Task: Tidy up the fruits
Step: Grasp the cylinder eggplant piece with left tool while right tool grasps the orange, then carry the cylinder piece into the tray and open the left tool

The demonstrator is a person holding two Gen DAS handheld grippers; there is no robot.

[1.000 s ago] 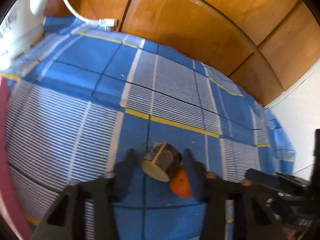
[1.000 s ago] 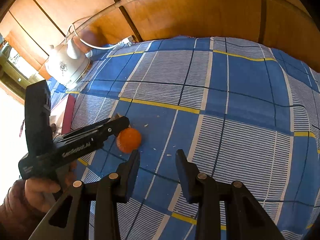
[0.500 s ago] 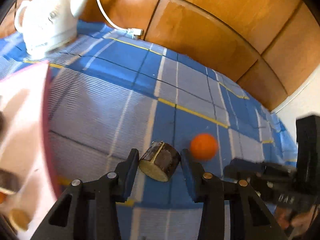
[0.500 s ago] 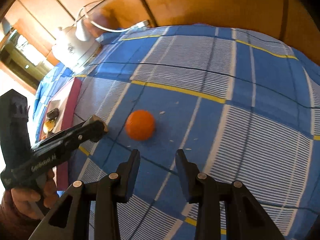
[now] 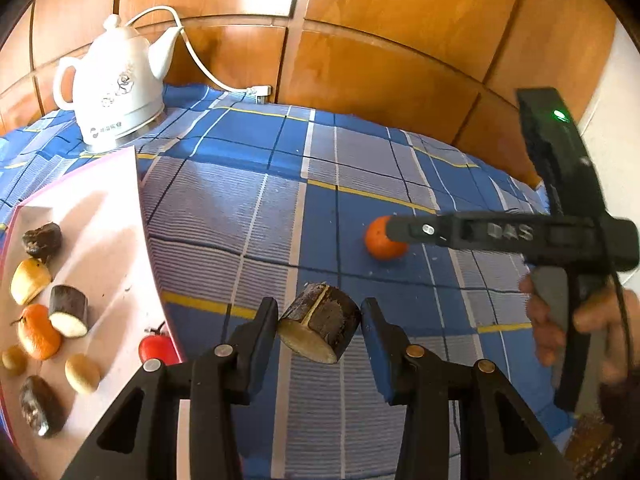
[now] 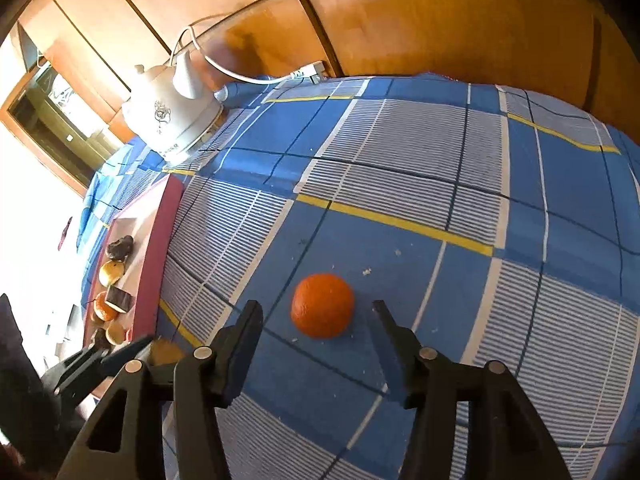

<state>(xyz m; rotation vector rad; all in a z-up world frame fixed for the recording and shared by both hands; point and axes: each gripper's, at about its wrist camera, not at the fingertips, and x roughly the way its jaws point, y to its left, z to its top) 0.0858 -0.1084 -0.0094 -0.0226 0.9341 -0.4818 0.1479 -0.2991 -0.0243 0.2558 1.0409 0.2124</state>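
Gripping a dark-skinned fruit chunk [image 5: 320, 328], the left gripper [image 5: 319, 330] has carried it from beside the orange [image 6: 322, 305] toward the pink tray [image 5: 116, 216], where sorted fruit already lies. Farther right, the right gripper [image 6: 316, 322] is opening, straddling the orange on the checked cloth [image 6: 420, 184], likely next to go.

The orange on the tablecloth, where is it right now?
The orange lies on the blue checked tablecloth, in front of the right gripper between its opening jaws, untouched. The pink tray is off to its left.
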